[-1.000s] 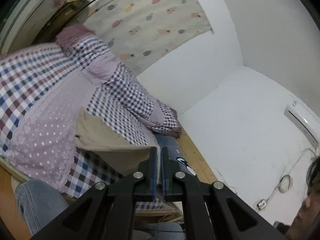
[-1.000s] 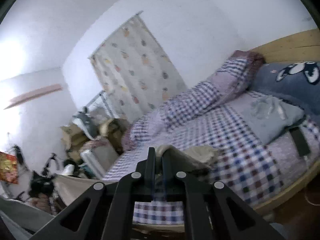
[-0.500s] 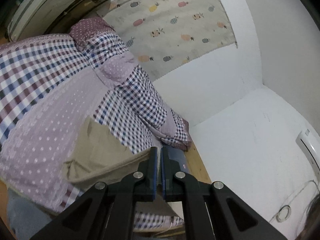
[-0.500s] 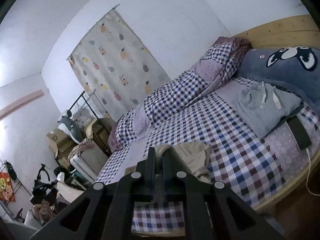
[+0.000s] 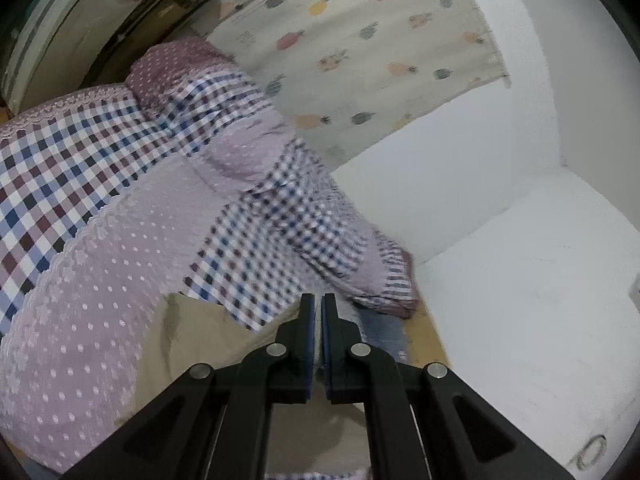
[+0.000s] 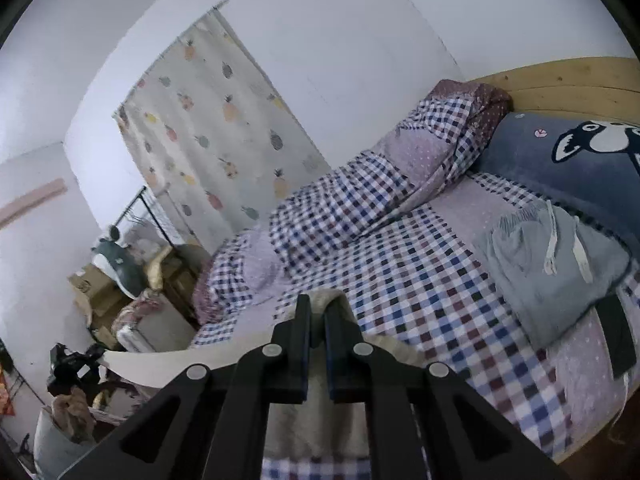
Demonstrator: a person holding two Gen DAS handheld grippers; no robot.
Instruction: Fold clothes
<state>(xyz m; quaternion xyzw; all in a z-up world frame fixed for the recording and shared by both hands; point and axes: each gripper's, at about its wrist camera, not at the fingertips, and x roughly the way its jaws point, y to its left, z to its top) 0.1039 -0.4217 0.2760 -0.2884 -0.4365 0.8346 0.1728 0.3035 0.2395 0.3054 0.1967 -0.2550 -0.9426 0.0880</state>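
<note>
Beige cloth garment (image 5: 192, 344) | spans between left gripper (image 5: 315, 312) and right gripper (image 6: 318, 312) | both jaws pinch its edge | above checked bed (image 6: 440, 280)

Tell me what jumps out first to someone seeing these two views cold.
The checked purple bedspread fills both views, with a beige garment lying on its near edge. Each claw, left and right, is shut on that garment. Behind, a pineapple-print curtain hangs on the far wall, and folded grey shorts lie by the dark cartoon pillow at the wooden headboard.
</note>
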